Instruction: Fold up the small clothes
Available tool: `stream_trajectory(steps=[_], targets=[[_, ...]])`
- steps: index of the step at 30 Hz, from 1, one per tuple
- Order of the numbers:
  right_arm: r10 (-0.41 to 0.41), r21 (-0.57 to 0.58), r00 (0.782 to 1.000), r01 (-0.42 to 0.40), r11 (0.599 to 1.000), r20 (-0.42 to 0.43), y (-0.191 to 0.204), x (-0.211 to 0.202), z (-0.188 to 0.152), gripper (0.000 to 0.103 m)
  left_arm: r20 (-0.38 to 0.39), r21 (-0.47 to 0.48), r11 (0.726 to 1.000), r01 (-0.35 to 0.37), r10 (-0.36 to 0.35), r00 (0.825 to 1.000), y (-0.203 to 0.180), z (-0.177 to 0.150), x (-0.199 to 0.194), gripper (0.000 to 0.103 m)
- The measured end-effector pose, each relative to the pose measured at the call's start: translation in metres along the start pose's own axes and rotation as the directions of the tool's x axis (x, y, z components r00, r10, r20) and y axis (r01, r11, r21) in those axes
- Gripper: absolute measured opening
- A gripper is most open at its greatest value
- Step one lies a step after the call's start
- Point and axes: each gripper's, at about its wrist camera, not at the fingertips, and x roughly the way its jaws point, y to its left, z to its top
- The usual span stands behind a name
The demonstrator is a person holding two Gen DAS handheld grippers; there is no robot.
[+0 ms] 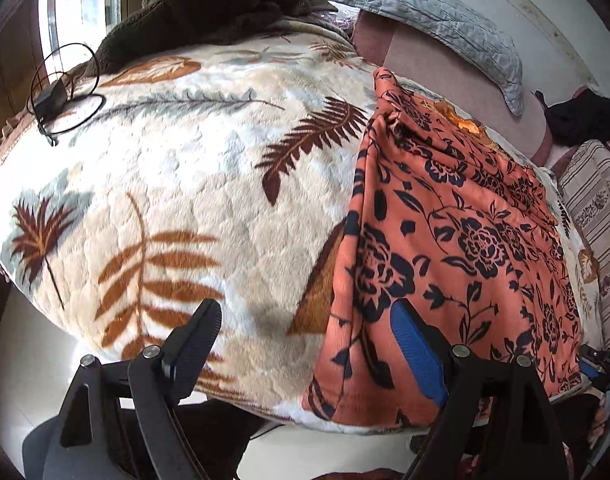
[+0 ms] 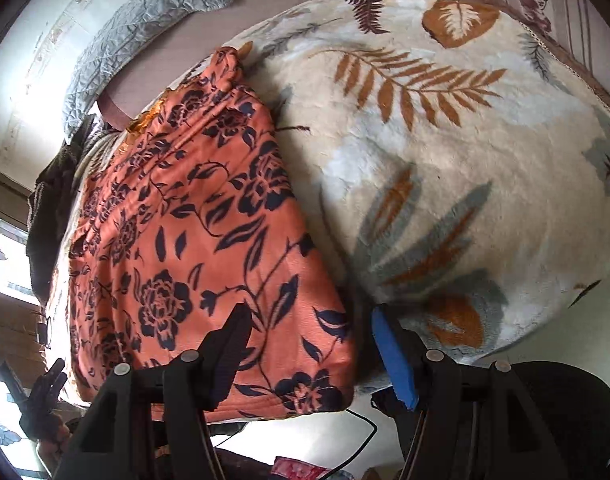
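An orange garment with dark blue flowers (image 1: 445, 232) lies folded into a long slab on a cream blanket with a leaf pattern (image 1: 193, 168), on the right in the left wrist view and on the left (image 2: 177, 248) in the right wrist view. My left gripper (image 1: 305, 344) hovers open over the garment's near left edge, its blue pad above the cloth and its black finger above the blanket. My right gripper (image 2: 311, 354) is open over the garment's near right corner. Neither gripper's pads press on anything.
A brown fleece heap (image 1: 225, 4) lies at the far end of the blanket, with a black adapter and cable (image 1: 61, 92) near the left edge. A grey quilted pillow (image 1: 445, 16), a black cloth (image 1: 581, 116) and a striped cushion (image 1: 597, 208) lie beyond. White floor (image 1: 37, 344) shows below.
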Motion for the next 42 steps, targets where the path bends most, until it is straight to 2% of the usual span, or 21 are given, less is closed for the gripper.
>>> stream_trajectory(steps=[2,3,4,6,8,9,11,12,13,14,16,17,19,20,21,22,24,28,34,39,42], targets=[[0.002,0.028,0.999,-0.001,1.000,-0.036,-0.008,0.010,-0.004,0.066,-0.035,-0.017,0.999,0.038,-0.039,0.999,0.001,-0.007,0.001,0.065],[0.016,0.036,0.999,-0.014,0.999,-0.048,-0.010,0.012,-0.007,0.067,-0.058,-0.017,0.998,0.055,-0.056,0.997,0.000,-0.009,0.003,0.048],[0.016,0.027,0.999,-0.015,1.000,-0.040,-0.010,0.011,-0.009,0.067,-0.083,-0.014,0.998,0.065,-0.066,0.994,-0.001,-0.011,0.006,0.037],[0.010,0.000,0.999,-0.010,1.000,-0.038,-0.006,0.010,-0.011,0.063,-0.114,-0.007,0.998,0.069,-0.069,0.991,-0.004,-0.014,0.011,0.029],[0.014,-0.027,0.999,-0.016,1.000,-0.051,0.000,0.010,-0.014,0.037,-0.118,-0.004,0.998,0.063,-0.063,0.991,-0.006,-0.015,0.012,0.029],[0.003,-0.047,0.998,-0.006,0.999,-0.060,0.003,0.010,-0.015,0.037,-0.122,-0.008,0.998,0.062,-0.062,0.991,-0.007,-0.015,0.013,0.029],[-0.018,-0.069,0.998,0.014,0.998,-0.061,0.008,0.009,-0.017,0.037,-0.138,-0.030,0.997,0.067,-0.071,0.988,-0.004,-0.013,0.015,0.040],[-0.021,-0.065,0.998,0.016,0.998,-0.065,0.008,0.009,-0.017,0.037,-0.151,-0.042,0.996,0.082,-0.088,0.985,-0.003,-0.014,0.017,0.049],[-0.020,-0.053,0.997,0.016,0.998,-0.072,0.006,0.009,-0.016,0.038,-0.151,-0.044,0.995,0.094,-0.100,0.983,-0.002,-0.011,0.018,0.053],[-0.019,-0.041,0.997,0.016,0.999,-0.081,0.005,0.010,-0.015,0.042,-0.153,-0.032,0.995,0.090,-0.094,0.984,-0.005,-0.012,0.018,0.053],[0.000,-0.033,0.994,-0.003,0.999,-0.105,0.006,0.014,-0.015,0.058,-0.159,0.019,0.997,0.076,-0.073,0.985,-0.014,-0.013,0.021,0.053],[-0.002,-0.043,0.995,-0.002,0.999,-0.104,0.007,0.014,-0.016,0.059,-0.161,0.040,0.997,0.070,-0.063,0.985,-0.018,-0.014,0.022,0.051],[-0.035,-0.101,0.994,0.024,0.995,-0.105,0.016,0.016,-0.018,0.055,-0.168,0.067,0.995,0.068,-0.056,0.984,-0.022,-0.013,0.024,0.018],[-0.050,-0.118,0.993,0.038,0.992,-0.107,0.019,0.016,-0.019,0.040,-0.175,0.064,0.994,0.087,-0.075,0.982,-0.022,-0.011,0.024,0.013],[-0.071,-0.137,0.991,0.056,0.989,-0.109,0.021,0.016,-0.019,0.031,-0.183,0.052,0.992,0.114,-0.103,0.978,-0.021,-0.009,0.024,0.009],[-0.061,-0.152,0.992,0.043,0.987,-0.115,0.023,0.013,-0.018,0.013,-0.183,0.047,0.990,0.131,-0.120,0.976,-0.020,-0.007,0.024,0.008],[-0.009,-0.148,0.993,-0.009,0.989,-0.122,0.024,0.006,-0.015,0.009,-0.177,0.055,0.986,0.158,-0.146,0.973,-0.022,-0.001,0.019,0.007],[0.126,-0.121,0.987,-0.139,0.983,-0.104,0.029,-0.018,0.001,0.009,-0.147,0.033,0.961,0.274,-0.266,0.953,-0.023,0.022,0.000,0.007],[0.321,-0.050,0.947,-0.321,0.946,-0.008,0.034,-0.055,0.053,0.009,-0.072,0.056,0.936,0.348,-0.343,0.936,-0.034,0.086,-0.030,0.007],[0.383,-0.004,0.921,-0.383,0.924,0.078,0.056,-0.059,0.117,0.009,-0.044,0.059,0.924,0.379,-0.377,0.925,-0.045,0.154,-0.033,0.007],[0.404,0.027,0.905,-0.411,0.911,0.130,0.060,-0.056,0.158,0.009,-0.032,0.044,0.923,0.382,-0.381,0.924,-0.054,0.197,-0.019,0.007]])
